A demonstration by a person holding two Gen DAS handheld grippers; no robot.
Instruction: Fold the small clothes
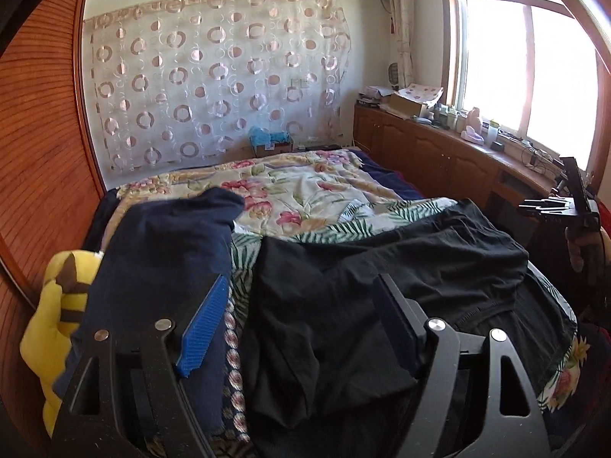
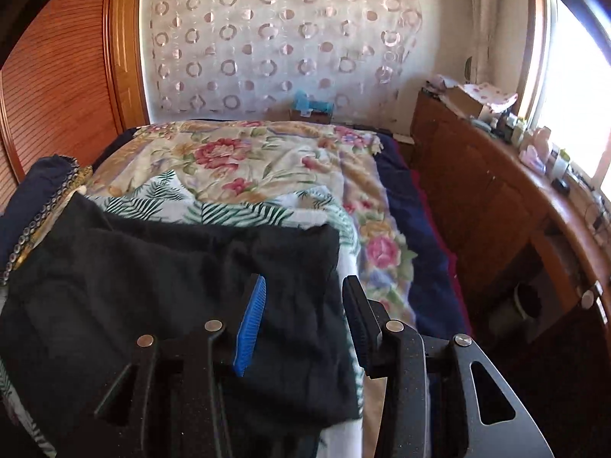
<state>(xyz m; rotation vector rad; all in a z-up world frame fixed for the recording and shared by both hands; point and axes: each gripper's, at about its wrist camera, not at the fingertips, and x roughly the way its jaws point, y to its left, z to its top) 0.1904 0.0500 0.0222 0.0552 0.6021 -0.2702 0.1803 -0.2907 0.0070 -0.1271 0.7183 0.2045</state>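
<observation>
A black garment lies crumpled on the floral bed cover. Beside it on the left lies a navy garment. My left gripper hovers over the black cloth's left part, open wide, with its blue pads clear of the fabric. At the far right of that view a hand holds my right gripper. In the right wrist view the black garment fills the lower left. My right gripper stands open above its right edge, the pads not pressing on the cloth. The navy garment shows at the left edge.
A yellow plush toy sits at the bed's left side against a wooden wardrobe. A long wooden cabinet with clutter on top runs under the window on the right. A box with blue cloth stands past the bed's far end.
</observation>
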